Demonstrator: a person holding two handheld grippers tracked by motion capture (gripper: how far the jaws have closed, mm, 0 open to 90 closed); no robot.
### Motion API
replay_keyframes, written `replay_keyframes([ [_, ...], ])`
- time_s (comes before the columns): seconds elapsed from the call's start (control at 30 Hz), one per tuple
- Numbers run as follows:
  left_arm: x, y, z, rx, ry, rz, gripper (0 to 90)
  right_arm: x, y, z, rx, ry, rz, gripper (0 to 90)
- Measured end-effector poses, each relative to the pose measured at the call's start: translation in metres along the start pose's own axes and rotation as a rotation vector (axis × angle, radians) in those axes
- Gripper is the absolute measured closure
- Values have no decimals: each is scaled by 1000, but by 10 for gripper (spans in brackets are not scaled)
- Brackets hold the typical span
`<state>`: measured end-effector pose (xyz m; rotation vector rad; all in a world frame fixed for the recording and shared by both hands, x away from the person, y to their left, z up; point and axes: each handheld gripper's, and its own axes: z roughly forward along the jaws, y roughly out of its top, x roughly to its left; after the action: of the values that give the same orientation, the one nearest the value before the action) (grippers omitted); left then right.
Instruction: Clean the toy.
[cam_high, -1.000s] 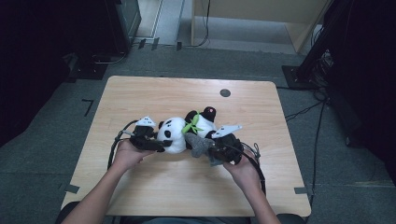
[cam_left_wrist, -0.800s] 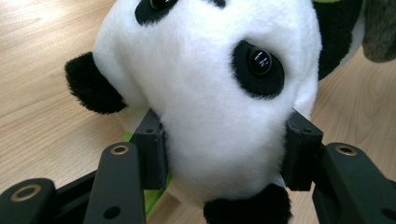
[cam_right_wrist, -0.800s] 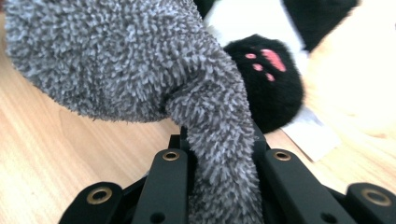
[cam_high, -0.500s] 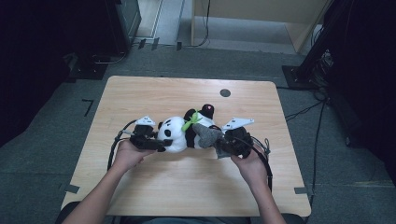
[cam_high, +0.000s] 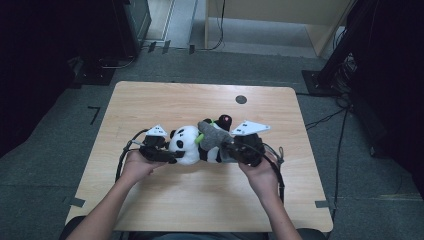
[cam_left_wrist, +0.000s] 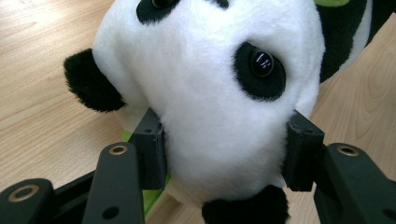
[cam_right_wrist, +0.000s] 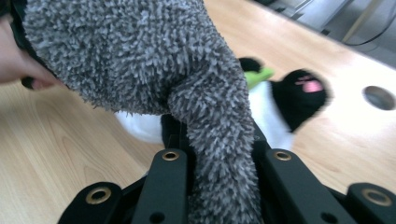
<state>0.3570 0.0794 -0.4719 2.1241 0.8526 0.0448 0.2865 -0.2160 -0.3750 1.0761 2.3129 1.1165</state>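
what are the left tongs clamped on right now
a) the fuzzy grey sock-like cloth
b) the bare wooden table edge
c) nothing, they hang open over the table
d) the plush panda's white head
d: in the left gripper view the black pads of the left tongs press into both sides of the black-and-white plush panda, at its white head; the fuzzy grey cloth sits in the right tongs instead.

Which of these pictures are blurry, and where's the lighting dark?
Right gripper view: the panda's black paw and table hole are soft, the grey fuzzy cloth sharper. Left gripper view: the panda's head is crisp. High view: evenly lit table, dark surroundings.
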Motion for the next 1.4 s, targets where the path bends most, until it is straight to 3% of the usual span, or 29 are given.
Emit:
replay_keyframes([
  [0.1, 0, 0, 0, 3, -5, 1, 451, 4, -8, 23, 57, 10, -14, 781],
  [0.2, 0, 0, 0, 7, -11, -10, 451, 5, -16, 34, 73, 28, -23, 784],
  [0.4, 2, 1, 0, 10, -21, -22, 452, 7, -28, 39, 94, 58, -37, 786],
  [0.63, 5, 2, 0, 10, -36, -72, 452, 11, -38, 42, 118, 81, -44, 786],
  [0.8, 8, 3, 0, 10, -46, -93, 452, 22, -42, 51, 191, 63, -102, 786],
  [0.87, 7, 3, 0, 14, -41, -68, 452, 23, -46, 55, 200, 54, -117, 787],
  [0.93, 5, 4, 0, 26, -24, -33, 453, 17, -46, 53, 196, 83, -85, 787],
  [1.03, 5, 5, 0, 28, -29, -36, 453, 9, -46, 48, 198, 103, -62, 787],
  [1.2, 2, 5, 0, 38, -16, -17, 455, -2, -44, 35, 180, 75, -29, 785],
  [1.4, 2, 5, -1, 37, -22, -24, 454, -14, -41, 19, 159, 46, -20, 784],
])
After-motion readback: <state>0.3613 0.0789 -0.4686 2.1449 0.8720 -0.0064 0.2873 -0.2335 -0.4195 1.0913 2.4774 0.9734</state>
